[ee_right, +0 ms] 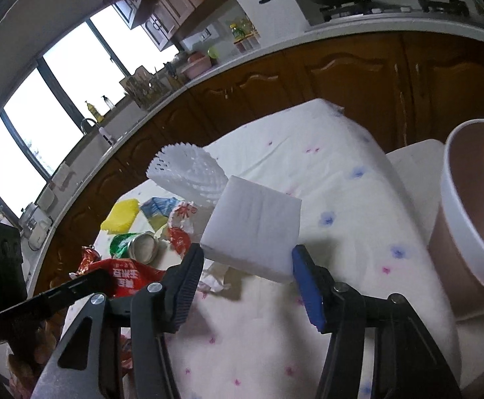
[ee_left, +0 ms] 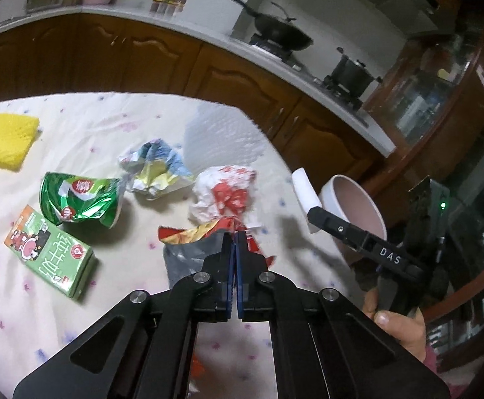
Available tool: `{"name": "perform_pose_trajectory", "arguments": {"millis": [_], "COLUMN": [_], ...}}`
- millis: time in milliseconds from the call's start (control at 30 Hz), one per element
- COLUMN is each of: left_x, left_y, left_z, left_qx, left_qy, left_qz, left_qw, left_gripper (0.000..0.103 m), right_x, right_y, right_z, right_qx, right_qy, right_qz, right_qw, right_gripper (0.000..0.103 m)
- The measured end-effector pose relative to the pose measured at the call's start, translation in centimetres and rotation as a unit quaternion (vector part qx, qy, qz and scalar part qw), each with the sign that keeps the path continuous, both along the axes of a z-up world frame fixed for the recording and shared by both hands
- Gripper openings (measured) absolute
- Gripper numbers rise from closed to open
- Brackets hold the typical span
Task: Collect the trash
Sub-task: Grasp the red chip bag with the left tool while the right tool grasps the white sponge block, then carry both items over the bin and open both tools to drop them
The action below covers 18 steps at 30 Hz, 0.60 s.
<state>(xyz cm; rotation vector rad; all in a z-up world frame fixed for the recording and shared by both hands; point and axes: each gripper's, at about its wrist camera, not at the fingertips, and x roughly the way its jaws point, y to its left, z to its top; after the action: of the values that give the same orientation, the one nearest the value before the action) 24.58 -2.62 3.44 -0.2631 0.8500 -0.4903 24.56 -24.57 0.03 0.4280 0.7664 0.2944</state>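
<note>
Several pieces of trash lie on a table (ee_left: 85, 126) under a pale flowered cloth. In the left wrist view, from left to right: a yellow foam net (ee_left: 4, 141), a green milk carton (ee_left: 50, 254), a crushed green wrapper (ee_left: 82, 199), a crumpled blue and yellow paper (ee_left: 157, 171), a white foam net (ee_left: 223, 138), a red and white crumpled paper (ee_left: 225, 196), and a red snack bag (ee_left: 192, 246). The left gripper (ee_left: 234, 236) is pinched fully closed on the snack bag's top edge. Only this view shows a hand (ee_left: 399, 329) gripping the right tool's handle. The right wrist view alone shows the right gripper (ee_right: 246, 261) half open, its two pads pressing the sides of a white foam block (ee_right: 253, 226) held above the cloth. At far right, beyond the table edge, stands a pink bin (ee_right: 474, 206) with a white rim.
</note>
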Motion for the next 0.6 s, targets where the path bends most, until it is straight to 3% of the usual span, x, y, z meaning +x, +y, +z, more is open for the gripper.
{"name": "perform_pose_trajectory", "arguments": {"millis": [600], "left_x": [-1.9], "left_y": [-6.2], "left_z": [2.9], "left_qx": [-0.013], "left_qy": [-0.034], "left_qz": [-0.058], "left_qw": [0.9977], "left_gripper": [0.000], "right_x": [-5.6], "right_y": [-6.1], "right_z": [3.1], "right_qx": [-0.003], "right_qy": [-0.033], "right_qz": [-0.065], "right_qw": [0.997], "right_gripper": [0.056]}}
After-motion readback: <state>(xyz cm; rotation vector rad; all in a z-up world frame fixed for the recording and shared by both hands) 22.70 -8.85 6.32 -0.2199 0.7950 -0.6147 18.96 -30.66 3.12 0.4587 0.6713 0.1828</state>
